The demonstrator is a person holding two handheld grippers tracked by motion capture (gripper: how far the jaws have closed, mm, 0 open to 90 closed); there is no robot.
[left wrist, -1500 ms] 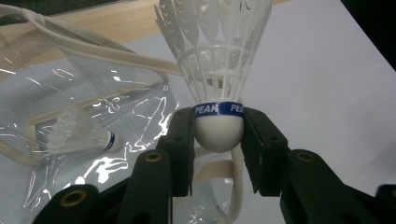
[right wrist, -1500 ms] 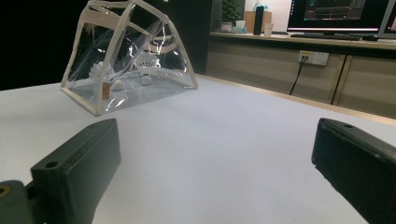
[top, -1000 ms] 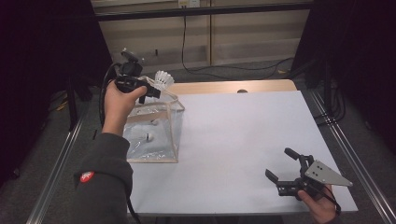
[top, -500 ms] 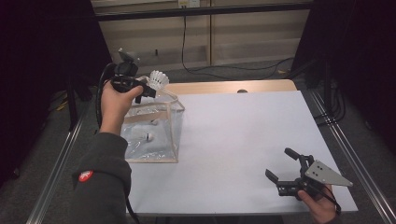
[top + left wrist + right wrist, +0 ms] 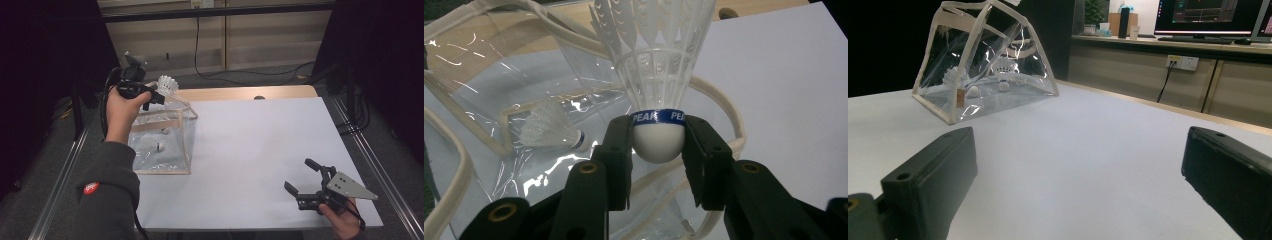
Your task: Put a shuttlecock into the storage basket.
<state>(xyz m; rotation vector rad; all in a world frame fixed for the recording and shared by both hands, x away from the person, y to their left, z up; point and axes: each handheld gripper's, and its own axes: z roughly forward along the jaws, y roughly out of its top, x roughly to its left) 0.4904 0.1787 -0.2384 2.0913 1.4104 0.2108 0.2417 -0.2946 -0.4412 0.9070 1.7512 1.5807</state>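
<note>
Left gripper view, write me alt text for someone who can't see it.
The left tool grips a white feathered shuttlecock by its round cork base, feathers pointing up. Below it lies a clear plastic bag with cream trim, holding another shuttlecock, on a white table.

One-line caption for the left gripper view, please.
Left hand-held gripper clamps a white shuttlecock by its cork above a clear bag.

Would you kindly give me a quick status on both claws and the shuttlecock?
Left claw clamps shuttlecock by its cork, above clear bag. Right claw open, empty. Nothing in the way.
</note>
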